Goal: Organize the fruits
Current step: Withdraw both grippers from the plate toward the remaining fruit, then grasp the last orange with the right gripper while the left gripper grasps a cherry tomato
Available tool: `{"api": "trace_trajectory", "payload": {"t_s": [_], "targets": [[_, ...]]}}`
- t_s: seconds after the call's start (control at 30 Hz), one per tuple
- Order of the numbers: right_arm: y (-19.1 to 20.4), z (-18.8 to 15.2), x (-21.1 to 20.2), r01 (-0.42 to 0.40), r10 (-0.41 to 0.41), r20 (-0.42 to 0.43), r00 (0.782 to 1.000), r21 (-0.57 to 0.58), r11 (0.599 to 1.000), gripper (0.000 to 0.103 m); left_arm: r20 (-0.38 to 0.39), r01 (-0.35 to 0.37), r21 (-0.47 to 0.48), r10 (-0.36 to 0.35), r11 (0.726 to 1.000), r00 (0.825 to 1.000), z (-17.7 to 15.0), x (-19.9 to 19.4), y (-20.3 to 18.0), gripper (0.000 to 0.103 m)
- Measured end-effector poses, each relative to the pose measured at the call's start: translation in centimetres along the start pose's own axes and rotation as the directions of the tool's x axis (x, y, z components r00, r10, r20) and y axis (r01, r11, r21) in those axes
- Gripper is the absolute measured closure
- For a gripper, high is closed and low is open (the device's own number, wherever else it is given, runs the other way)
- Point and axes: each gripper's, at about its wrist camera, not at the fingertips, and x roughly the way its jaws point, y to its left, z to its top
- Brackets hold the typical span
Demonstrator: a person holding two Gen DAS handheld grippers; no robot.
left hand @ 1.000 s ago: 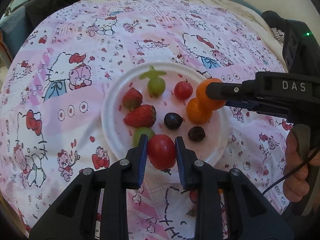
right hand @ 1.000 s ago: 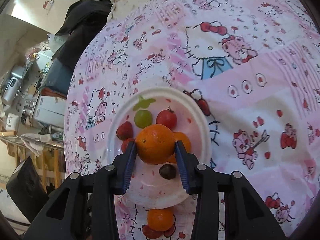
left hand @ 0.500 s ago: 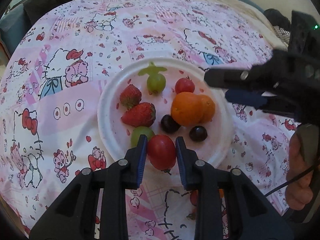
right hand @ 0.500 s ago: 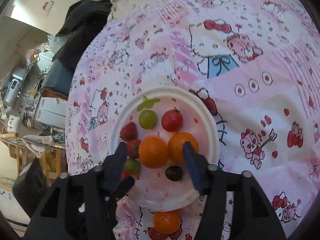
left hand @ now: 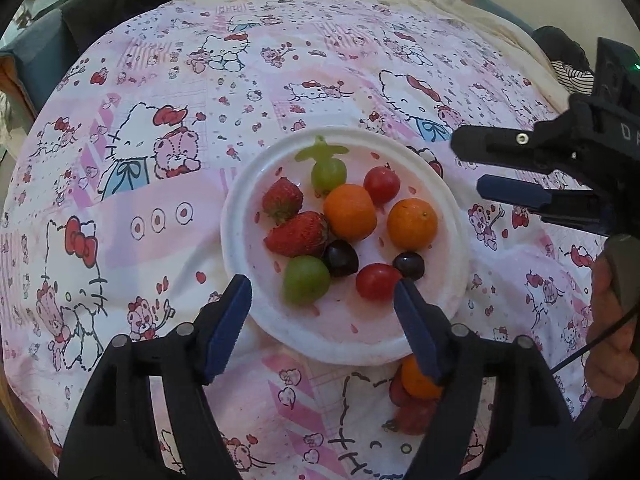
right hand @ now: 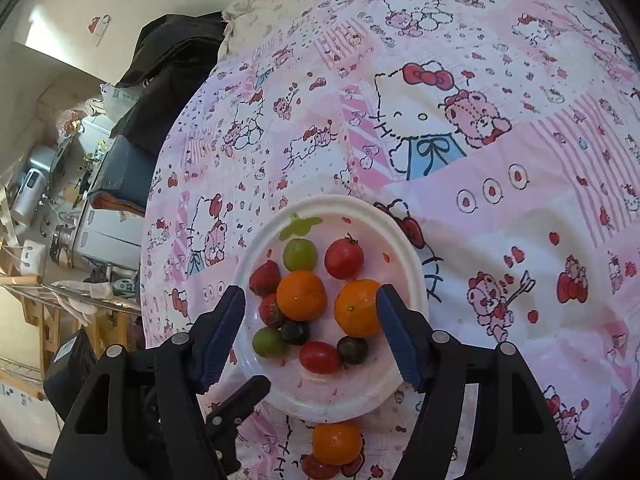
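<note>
A white plate (left hand: 240,240) (right hand: 414,276) on the cartoon-print cloth holds two strawberries (left hand: 298,234), two green grapes (left hand: 306,286), two dark grapes (left hand: 340,258), two oranges (left hand: 412,224) (right hand: 302,295) and two cherry tomatoes. The near tomato (left hand: 378,286) (right hand: 320,357) lies on the plate between the fingers of my left gripper (left hand: 321,287), whose jaws are opening and do not touch it. My right gripper (right hand: 310,294) (left hand: 472,168) hovers open over the plate with both oranges lying free below it.
One more orange (left hand: 416,376) (right hand: 336,442) and red fruit (right hand: 318,466) lie on the cloth just off the plate's near edge. A person's hand (left hand: 608,344) holds the right gripper. Dark bags (right hand: 172,52) and cluttered shelves (right hand: 48,208) stand past the cloth's edge.
The left gripper let go of the cherry tomato, which now rests on the plate. The right gripper dropped its orange beside the other one and drew back to the plate's right.
</note>
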Motion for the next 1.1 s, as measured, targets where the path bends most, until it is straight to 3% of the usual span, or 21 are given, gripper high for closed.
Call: {"api": "trace_trajectory", "payload": {"t_s": [0.3, 0.57, 0.9, 1.1], "targets": [[-0.2, -0.9, -2.4, 0.014, -0.014, 0.032, 0.999, 0.016, 1.0, 0.032, 0.028, -0.018, -0.019, 0.019, 1.0, 0.999, -0.4, -2.1, 0.6, 0.032], [-0.2, -4.3, -3.9, 0.053, -0.053, -0.007, 0.999, 0.027, 0.998, 0.032, 0.077, -0.044, -0.037, 0.047, 0.998, 0.996, -1.4, -5.7, 1.6, 0.032], [-0.5, -10.1, -1.2, 0.108, -0.097, -0.17, 0.981, 0.058, 0.992, 0.032, 0.092, -0.062, -0.1, 0.071, 0.993, 0.993, -3.3, -8.6, 4.2, 0.032], [0.5, -11.7, 2.1, 0.171, -0.176, -0.246, 0.953, -0.042, 0.984, 0.032, 0.082, -0.074, -0.125, 0.084, 0.989, 0.993, -5.1, -9.6, 5.4, 0.032]]}}
